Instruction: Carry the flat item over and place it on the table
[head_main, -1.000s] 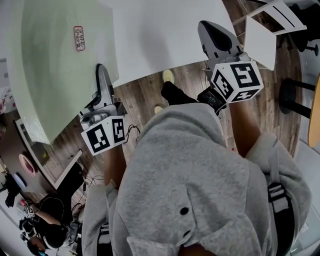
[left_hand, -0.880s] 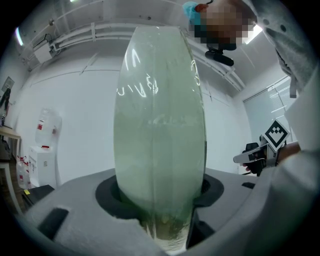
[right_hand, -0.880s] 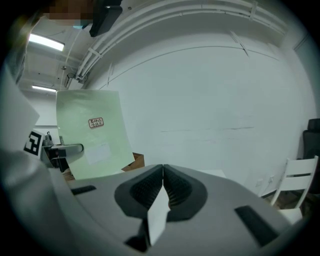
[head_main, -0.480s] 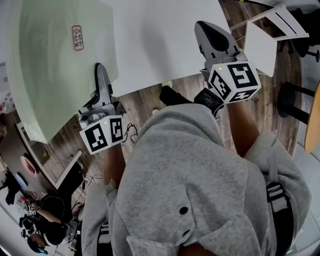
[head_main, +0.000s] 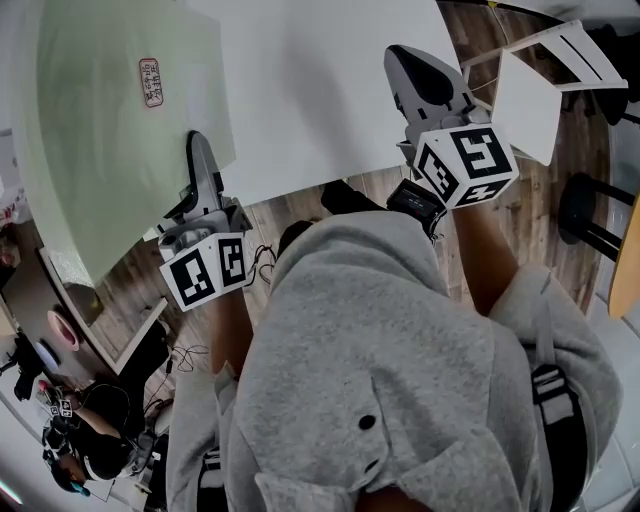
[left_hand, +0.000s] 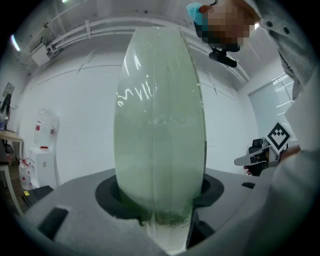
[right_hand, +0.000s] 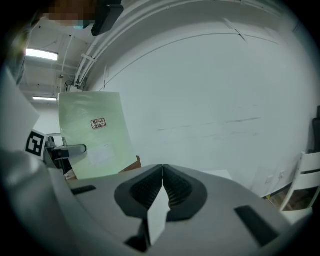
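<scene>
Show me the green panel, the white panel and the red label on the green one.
green panel (head_main: 105, 175), head view, middle of its face.
white panel (head_main: 310, 90), head view, middle of its face.
red label (head_main: 150, 82), head view, centre of the sticker.

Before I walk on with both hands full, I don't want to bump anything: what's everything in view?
pale green translucent flat panel: one, green, left, held at its near edge
small red-printed label: one, on that panel
thin white flat board: one, white, centre, held at its near edge
white chair: one, upper right, on the floor
black stool: one, right edge
brown wooden floor: under everything
another person: one, dark clothes, lower left
grey hooded top: one, on the carrier
left gripper: one, grey, clamped on the green panel
right gripper: one, grey, clamped on the white board
</scene>
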